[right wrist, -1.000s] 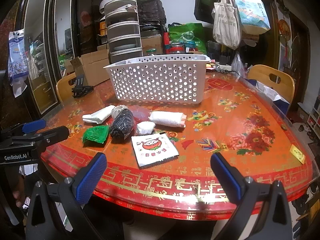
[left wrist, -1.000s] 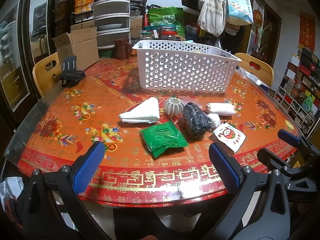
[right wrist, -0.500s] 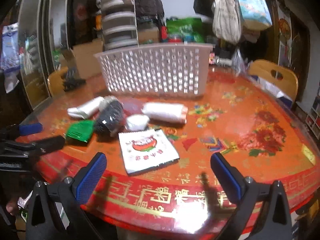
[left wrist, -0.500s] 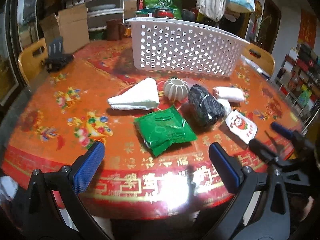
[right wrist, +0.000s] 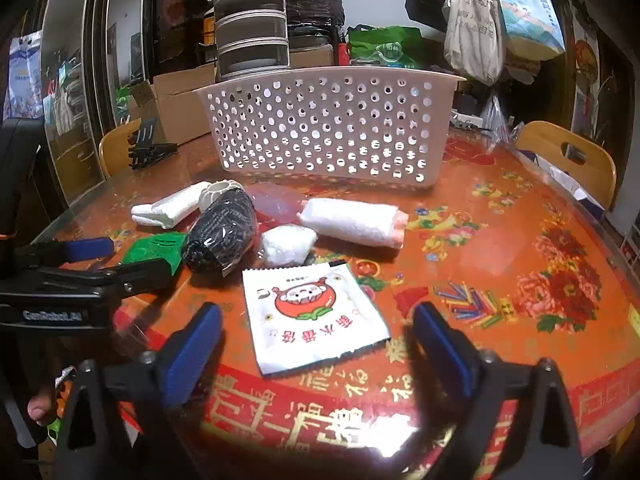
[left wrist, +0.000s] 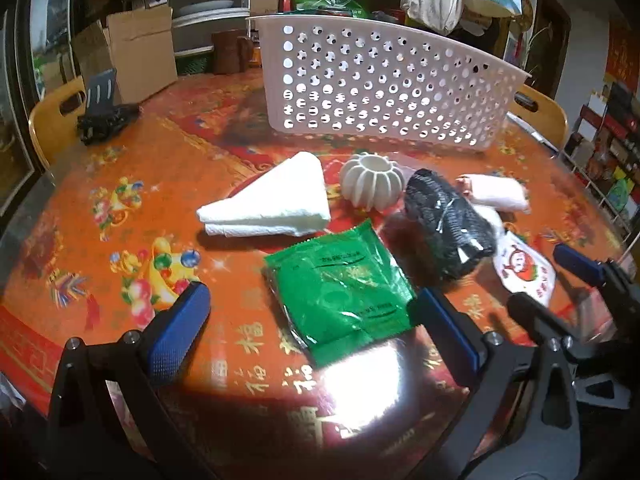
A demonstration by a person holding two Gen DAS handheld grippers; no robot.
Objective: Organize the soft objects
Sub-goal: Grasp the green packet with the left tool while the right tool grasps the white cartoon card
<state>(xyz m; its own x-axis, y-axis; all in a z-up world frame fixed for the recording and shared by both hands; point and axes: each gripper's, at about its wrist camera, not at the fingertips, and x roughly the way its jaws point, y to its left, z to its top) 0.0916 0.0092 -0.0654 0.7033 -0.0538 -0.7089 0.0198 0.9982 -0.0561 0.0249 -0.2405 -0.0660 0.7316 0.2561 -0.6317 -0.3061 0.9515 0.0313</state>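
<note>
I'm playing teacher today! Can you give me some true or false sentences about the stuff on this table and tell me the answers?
1. The white basket stands behind the loose items. True.
2. The green packet lies inside the basket. False: it lies on the table.
3. The left gripper squeezes the folded white cloth. False: it is open, holding nothing.
4. The right gripper is open, with the cartoon packet ahead of it. True.

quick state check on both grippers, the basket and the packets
left gripper: open, fingers astride the green packet
right gripper: open, astride the white packet
basket: upright on the table
green packet: flat, sealed
white packet: flat
</note>
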